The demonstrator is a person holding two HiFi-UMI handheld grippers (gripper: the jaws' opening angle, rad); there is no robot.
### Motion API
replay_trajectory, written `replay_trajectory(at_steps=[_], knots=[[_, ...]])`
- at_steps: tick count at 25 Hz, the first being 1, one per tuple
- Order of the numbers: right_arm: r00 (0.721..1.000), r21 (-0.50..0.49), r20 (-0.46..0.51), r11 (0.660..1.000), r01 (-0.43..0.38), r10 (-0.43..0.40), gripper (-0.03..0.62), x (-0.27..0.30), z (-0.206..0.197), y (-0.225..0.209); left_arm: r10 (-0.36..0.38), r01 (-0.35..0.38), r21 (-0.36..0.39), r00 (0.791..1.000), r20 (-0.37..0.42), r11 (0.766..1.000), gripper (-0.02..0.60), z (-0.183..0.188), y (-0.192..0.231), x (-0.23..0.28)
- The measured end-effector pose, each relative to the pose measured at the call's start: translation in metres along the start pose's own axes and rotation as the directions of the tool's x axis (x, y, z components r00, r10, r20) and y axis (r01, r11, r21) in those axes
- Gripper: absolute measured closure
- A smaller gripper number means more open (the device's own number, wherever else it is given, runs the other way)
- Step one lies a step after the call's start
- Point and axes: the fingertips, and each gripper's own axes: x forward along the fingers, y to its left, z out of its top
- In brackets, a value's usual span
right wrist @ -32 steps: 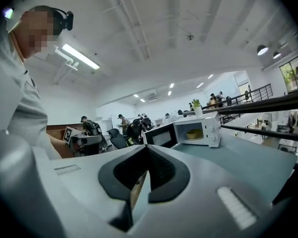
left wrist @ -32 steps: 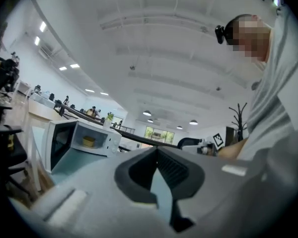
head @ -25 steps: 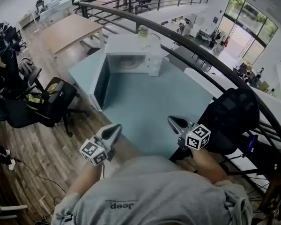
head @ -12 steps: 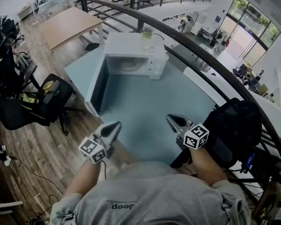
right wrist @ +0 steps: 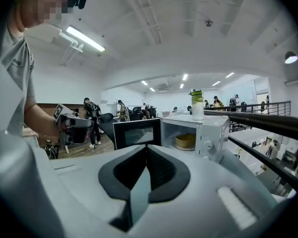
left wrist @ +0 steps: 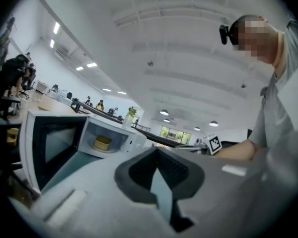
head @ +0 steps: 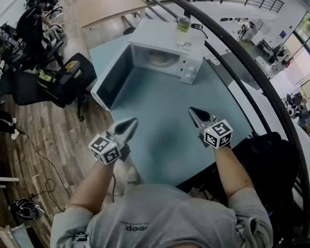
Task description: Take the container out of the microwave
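The left tongs (head: 129, 124) and right tongs (head: 196, 113) were both closed and empty above the desk (head: 170, 143), with the container (right wrist: 185, 142) at twelve o'clock, well apart, inside the open microwave (head: 168, 37), roughly equidistant from both.

Your left gripper (left wrist: 157, 152) fills the lower middle of the frame, its jaws closed tip to tip with nothing between them. Beyond it, left of centre, the microwave (left wrist: 135, 141) stands on the teal table (left wrist: 72, 163) with its door (left wrist: 49, 145) swung wide open toward the left edge. Inside the lit cavity sits a round yellowish container (left wrist: 102, 143). A bottle (left wrist: 131, 115) stands upright on the microwave's top. At mid-right your right gripper (left wrist: 181, 148) reaches in with its marker cube (left wrist: 213, 144), your forearm behind it
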Motion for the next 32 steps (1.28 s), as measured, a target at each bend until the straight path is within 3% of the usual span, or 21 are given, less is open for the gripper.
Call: replay_trajectory(at_steps=[11, 13, 16, 19, 22, 24, 26, 27, 28, 29, 31, 32], knots=[[0.997, -0.035, 0.005, 0.996, 0.084, -0.083, 0.574, 0.136, 0.025, -0.089, -0.044, 0.044, 0.015, 0.998, -0.040, 0.999, 0.566, -0.012, 0.063, 0.067], [0.994, 0.017, 0.022, 0.994, 0.110, -0.110, 0.570, 0.163, 0.028, -0.106, -0.044, 0.045, 0.008, 0.998, -0.037, 0.999, 0.566, -0.014, 0.078, 0.075], [0.978, 0.187, 0.060, 0.965, 0.183, -0.197, 0.569, 0.198, 0.023, -0.139, -0.038, 0.037, -0.010, 0.999, -0.036, 0.999, 0.566, -0.023, 0.098, 0.081], [0.940, 0.382, 0.090, 0.884, 0.272, -0.328, 0.569, 0.224, 0.017, -0.180, -0.026, 0.025, -0.028, 0.999, -0.033, 0.999, 0.566, -0.031, 0.115, 0.084], [0.866, 0.606, 0.127, 0.729, 0.318, -0.483, 0.573, 0.233, 0.019, -0.219, -0.024, 0.023, -0.044, 0.999, -0.030, 0.999, 0.566, -0.038, 0.126, 0.089], [0.815, 0.740, 0.154, 0.612, 0.279, -0.558, 0.583, 0.239, 0.018, -0.235, -0.026, 0.025, -0.048, 0.999, -0.029, 0.999, 0.566, -0.044, 0.134, 0.094], [0.790, 0.816, 0.180, 0.537, 0.214, -0.587, 0.586, 0.251, 0.012, -0.239, -0.025, 0.024, -0.053, 0.999, -0.029, 0.998, 0.566, -0.051, 0.142, 0.100], [0.794, 0.819, 0.185, 0.538, 0.201, -0.580, 0.586, 0.260, 0.008, -0.236, -0.023, 0.021, -0.057, 0.999, -0.028, 0.998, 0.566, -0.053, 0.146, 0.102], [0.815, 0.781, 0.179, 0.583, 0.223, -0.551, 0.586, 0.272, 0.003, -0.231, -0.020, 0.018, -0.062, 0.999, -0.026, 0.998, 0.566, -0.056, 0.149, 0.103], [0.851, 0.692, 0.154, 0.670, 0.270, -0.503, 0.586, 0.287, -0.002, -0.221, -0.017, 0.015, -0.065, 1.000, -0.026, 0.998, 0.566, -0.058, 0.152, 0.104], [0.919, 0.412, 0.068, 0.850, 0.329, -0.389, 0.586, 0.316, -0.012, -0.200, -0.018, 0.016, -0.067, 0.999, -0.027, 0.998, 0.566, -0.061, 0.157, 0.106], [0.937, 0.295, 0.033, 0.899, 0.325, -0.349, 0.585, 0.327, -0.016, -0.193, -0.019, 0.017, -0.066, 0.999, -0.028, 0.998, 0.566, -0.062, 0.159, 0.108]])
